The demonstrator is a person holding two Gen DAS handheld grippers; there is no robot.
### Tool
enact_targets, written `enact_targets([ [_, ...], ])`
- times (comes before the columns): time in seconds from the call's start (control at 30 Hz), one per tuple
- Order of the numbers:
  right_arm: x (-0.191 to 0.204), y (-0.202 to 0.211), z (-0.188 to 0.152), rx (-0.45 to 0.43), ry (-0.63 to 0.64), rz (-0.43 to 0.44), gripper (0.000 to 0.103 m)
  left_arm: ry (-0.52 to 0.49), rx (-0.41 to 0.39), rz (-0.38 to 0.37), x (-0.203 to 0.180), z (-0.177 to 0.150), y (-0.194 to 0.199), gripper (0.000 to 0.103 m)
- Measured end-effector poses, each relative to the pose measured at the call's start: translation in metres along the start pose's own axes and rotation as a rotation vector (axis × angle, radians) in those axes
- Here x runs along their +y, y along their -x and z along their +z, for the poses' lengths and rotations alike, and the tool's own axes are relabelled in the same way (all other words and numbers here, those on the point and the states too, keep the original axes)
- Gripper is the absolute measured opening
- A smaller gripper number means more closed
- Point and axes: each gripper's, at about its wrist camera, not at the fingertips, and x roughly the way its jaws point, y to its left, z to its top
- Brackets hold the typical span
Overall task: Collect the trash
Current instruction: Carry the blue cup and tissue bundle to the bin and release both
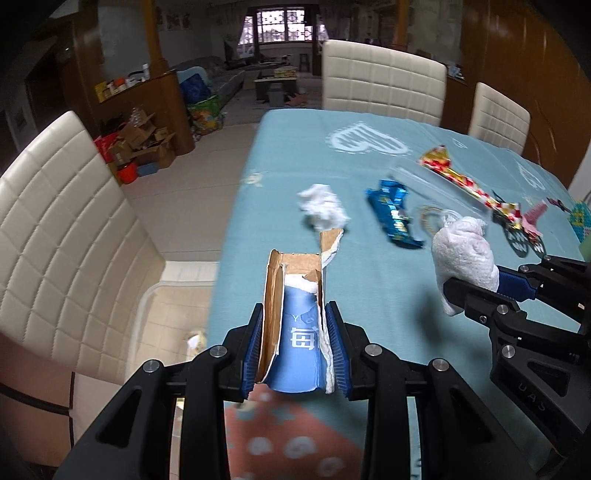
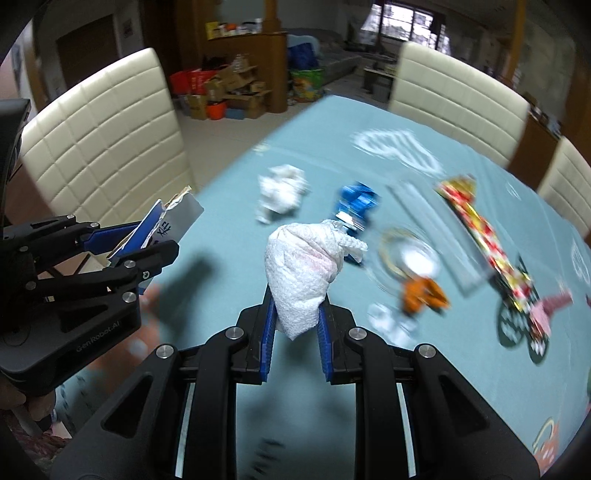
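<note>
The left gripper (image 1: 295, 343) squeezes a torn blue box (image 1: 295, 332); the right gripper (image 2: 295, 332) pinches a white paper wad (image 2: 303, 273) — both above the surface (image 1: 369, 280). The wad hangs loose — a shake could drop it.

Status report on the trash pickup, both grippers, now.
Left gripper shut on torn blue carton. Right gripper shut on wadded paper towel. Crumpled tissue, blue wrapper remain on table. Nothing in the way.

A home's dining area: cream padded chairs (image 1: 384, 81) ring a cloth-covered surface (image 1: 303, 155), a sofa (image 1: 218, 79) and window (image 1: 282, 26) beyond.
</note>
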Motion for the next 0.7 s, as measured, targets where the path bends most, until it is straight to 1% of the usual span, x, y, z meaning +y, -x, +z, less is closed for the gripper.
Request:
enact_targets([
  [0.3, 0.069, -0.019, 0.042, -0.014, 0.093, 0.051, 0.023, 0.079, -0.004, 0.067, 0.08, -0.004, -0.001, 0.032],
  [0.43, 0.089, -0.024, 0.053, -0.016, 0.13, 0.069, 0.023, 0.116, -0.01, 0.092, 0.105, -0.004, -0.002, 0.032],
  [0.7, 0.121, -0.034, 0.073, -0.015, 0.182, 0.101, 0.023, 0.153, -0.011, 0.126, 0.134, -0.007, -0.003, 0.032],
])
